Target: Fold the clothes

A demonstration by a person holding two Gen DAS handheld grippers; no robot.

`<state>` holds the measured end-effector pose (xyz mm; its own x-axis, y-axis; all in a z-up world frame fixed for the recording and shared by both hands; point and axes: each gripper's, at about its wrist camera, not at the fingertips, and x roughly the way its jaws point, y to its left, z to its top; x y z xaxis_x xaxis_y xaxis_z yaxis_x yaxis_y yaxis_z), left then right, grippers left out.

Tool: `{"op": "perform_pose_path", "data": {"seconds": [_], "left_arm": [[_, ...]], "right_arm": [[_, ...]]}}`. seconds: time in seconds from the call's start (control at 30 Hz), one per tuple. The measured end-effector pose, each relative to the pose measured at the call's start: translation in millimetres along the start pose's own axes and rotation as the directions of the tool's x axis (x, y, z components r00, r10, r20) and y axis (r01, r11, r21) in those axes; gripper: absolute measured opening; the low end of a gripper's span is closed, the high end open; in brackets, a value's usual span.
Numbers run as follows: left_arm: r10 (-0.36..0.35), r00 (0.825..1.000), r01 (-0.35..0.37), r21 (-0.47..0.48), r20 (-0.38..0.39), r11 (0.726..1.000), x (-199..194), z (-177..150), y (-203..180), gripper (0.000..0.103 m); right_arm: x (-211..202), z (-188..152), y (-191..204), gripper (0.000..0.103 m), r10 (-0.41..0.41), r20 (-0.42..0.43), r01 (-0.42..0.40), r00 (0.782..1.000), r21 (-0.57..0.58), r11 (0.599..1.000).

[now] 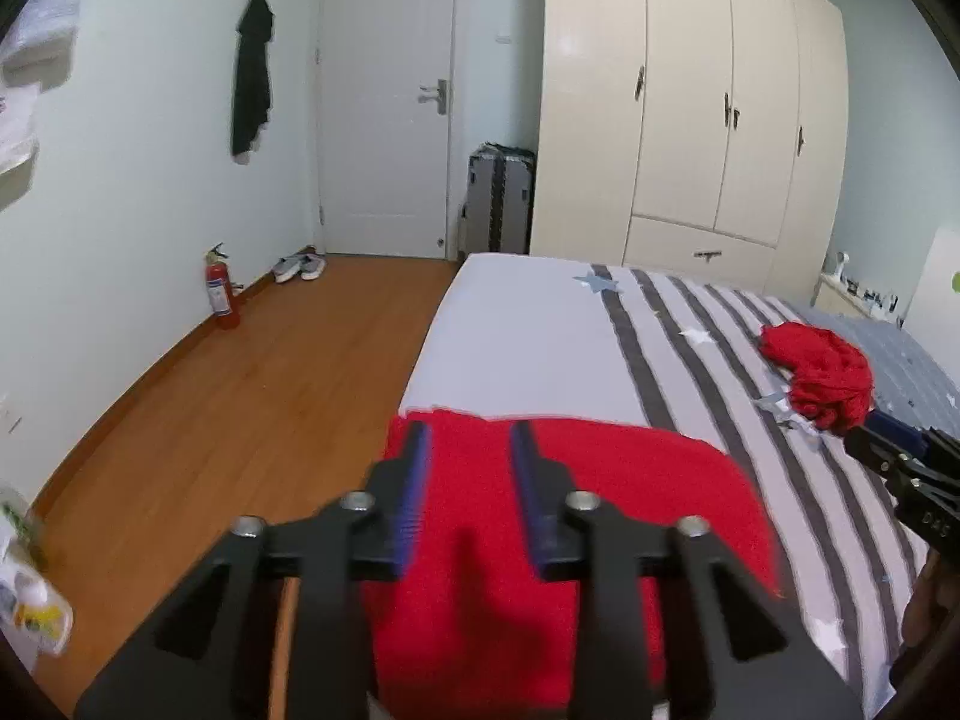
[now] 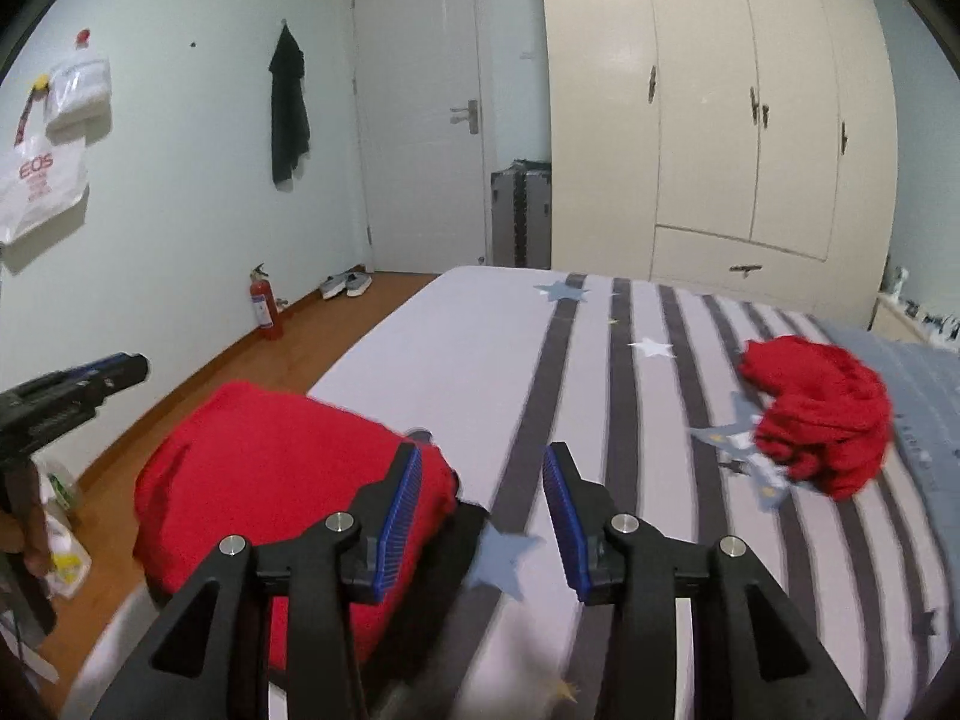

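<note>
Red folded garment (image 1: 540,540) on striped bed (image 1: 516,336), crumpled red garment (image 1: 822,372) apart

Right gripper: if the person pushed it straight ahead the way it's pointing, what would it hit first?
Probably the striped bedsheet: the right gripper is open and empty, aimed slightly down at bare sheet between the folded red garment and the crumpled red garment. Depth is hard to judge.

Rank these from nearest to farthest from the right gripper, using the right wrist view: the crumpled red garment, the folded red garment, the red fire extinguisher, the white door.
1. Folded red garment, just left of the right gripper on the bed's near edge.
2. Crumpled red garment, ahead to the right on the striped bedsheet.
3. Red fire extinguisher, on the floor by the left wall.
4. White door, far wall.
</note>
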<state>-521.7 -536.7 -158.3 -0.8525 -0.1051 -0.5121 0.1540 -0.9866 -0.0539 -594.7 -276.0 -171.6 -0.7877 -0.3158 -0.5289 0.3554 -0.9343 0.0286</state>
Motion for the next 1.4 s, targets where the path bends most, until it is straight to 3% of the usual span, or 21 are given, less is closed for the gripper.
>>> {"op": "perform_pose_path", "data": {"seconds": [0.03,0.1,0.33,0.5,0.63,0.97,1.17,1.4], "left_arm": [[0.005,1.000,-0.005,-0.009,0.002,1.000,-16.3,-9.2,-9.9,0.052],[0.027,1.000,-0.027,-0.018,-0.002,0.999,-47.7,-27.9,-32.2,0.061],[0.115,0.993,-0.117,-0.081,-0.039,0.990,-156.3,-95.4,-100.6,0.086],[0.191,0.980,-0.197,-0.145,-0.055,0.970,-227.7,-132.4,-138.0,0.102],[0.237,0.969,-0.246,-0.172,-0.070,0.954,-271.1,-152.2,-164.9,0.102],[0.265,0.961,-0.273,-0.121,-0.073,0.954,-328.6,-199.5,-223.8,0.102],[0.246,0.969,-0.246,-0.121,-0.018,0.962,-342.1,-239.7,-243.4,0.102],[0.263,0.964,-0.257,-0.109,0.048,0.960,-376.7,-270.8,-268.8,0.102]], "right_arm": [[-14.6,-4.4,-4.2,0.038,0.001,-0.006,-0.001,1.000,-0.001,1.000],[-36.4,-12.8,-10.4,0.039,0.008,-0.020,-0.008,1.000,-0.006,1.000],[-137.5,-66.0,-32.1,0.070,0.068,-0.044,-0.069,0.997,-0.037,0.997],[-202.6,-100.3,-53.7,0.082,0.122,-0.055,-0.125,0.991,-0.066,0.990],[-254.6,-118.8,-79.1,0.102,0.165,-0.052,-0.169,0.985,-0.084,0.982],[-317.4,-171.3,-117.0,0.102,0.194,-0.070,-0.199,0.978,-0.070,0.977],[-333.8,-211.2,-121.3,0.102,0.228,-0.035,-0.230,0.973,-0.071,0.970],[-358.3,-243.0,-121.2,0.102,0.260,0.009,-0.258,0.966,-0.083,0.962]]}}
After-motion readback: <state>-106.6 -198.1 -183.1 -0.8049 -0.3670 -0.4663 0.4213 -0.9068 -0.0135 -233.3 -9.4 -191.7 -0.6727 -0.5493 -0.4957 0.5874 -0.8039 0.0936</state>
